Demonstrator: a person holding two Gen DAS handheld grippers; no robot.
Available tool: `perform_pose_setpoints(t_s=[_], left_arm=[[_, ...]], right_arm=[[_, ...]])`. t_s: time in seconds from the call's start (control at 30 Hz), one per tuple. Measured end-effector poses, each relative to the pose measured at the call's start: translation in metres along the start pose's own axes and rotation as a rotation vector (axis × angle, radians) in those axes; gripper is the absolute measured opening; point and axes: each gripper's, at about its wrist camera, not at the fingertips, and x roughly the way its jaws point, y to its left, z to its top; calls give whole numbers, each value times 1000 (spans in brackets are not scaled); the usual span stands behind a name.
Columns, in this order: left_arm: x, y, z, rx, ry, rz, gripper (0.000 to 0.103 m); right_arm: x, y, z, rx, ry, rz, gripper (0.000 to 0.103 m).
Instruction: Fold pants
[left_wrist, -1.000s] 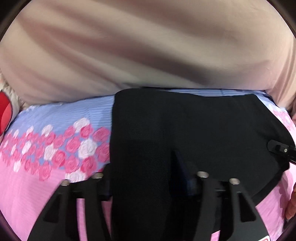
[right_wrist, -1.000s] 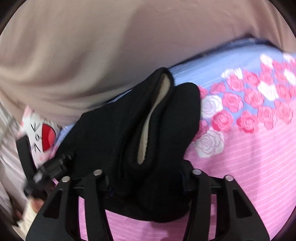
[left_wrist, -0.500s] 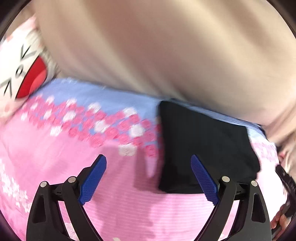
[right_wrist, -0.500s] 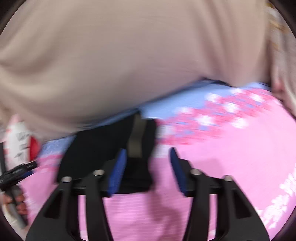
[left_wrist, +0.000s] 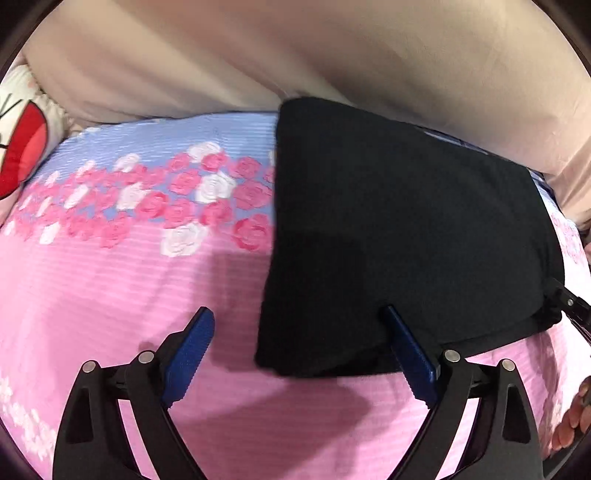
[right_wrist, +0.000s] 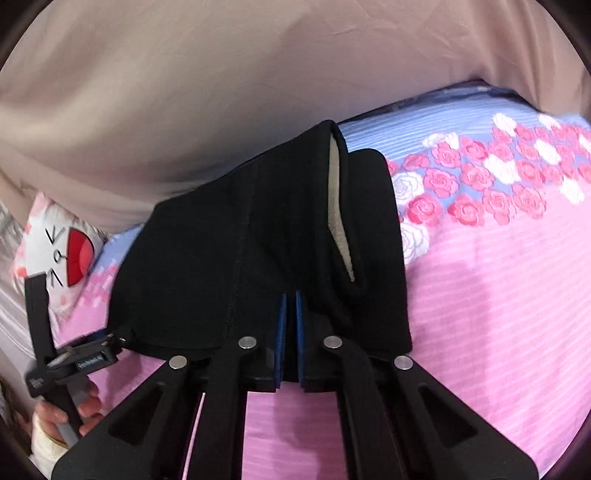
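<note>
The black pants (left_wrist: 402, 229) lie folded into a compact rectangle on the pink bedspread. In the right wrist view the pants (right_wrist: 258, 236) show a cream lining at an open hem. My left gripper (left_wrist: 297, 325) is open, its jaws astride the near left corner of the pants, its right pad (left_wrist: 410, 362) against the near edge. My right gripper (right_wrist: 290, 306) is shut, its blue pads together at the near edge of the fabric; whether cloth is pinched between them is unclear.
The bedspread (left_wrist: 110, 295) is pink with a blue band of roses. A beige curtain or sheet (left_wrist: 295, 48) hangs behind. A white cartoon pillow (right_wrist: 62, 243) lies at the left. The other gripper and the hand (right_wrist: 66, 369) holding it show at lower left.
Both grippers have come back down to the near edge of the pants. The right gripper has closed its pads. The left gripper stays open.
</note>
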Motion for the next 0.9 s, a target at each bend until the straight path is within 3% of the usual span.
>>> perform_pose_setpoints(t_s=[0.07, 0.1, 0.2, 0.43, 0.7, 0.9], left_arm=[[-23, -3, -6, 22, -34, 52, 86], [-38, -5, -10, 43, -68, 83, 86], [-79, -19, -20, 95, -152, 155, 86], [-144, -30, -50, 119, -209, 147, 86], [-158, -32, -73, 123, -220, 133, 86], [-161, -28, -79, 123, -217, 151, 86]], right_arm=[[-20, 1, -4, -1, -23, -35, 5], [-35, 5, -9, -29, -49, -80, 10], [-74, 22, -27, -91, -111, -117, 10], [-136, 51, -70, -156, -185, -148, 12], [-157, 70, -96, -190, -186, -125, 12], [-153, 67, -96, -183, -171, -124, 12]])
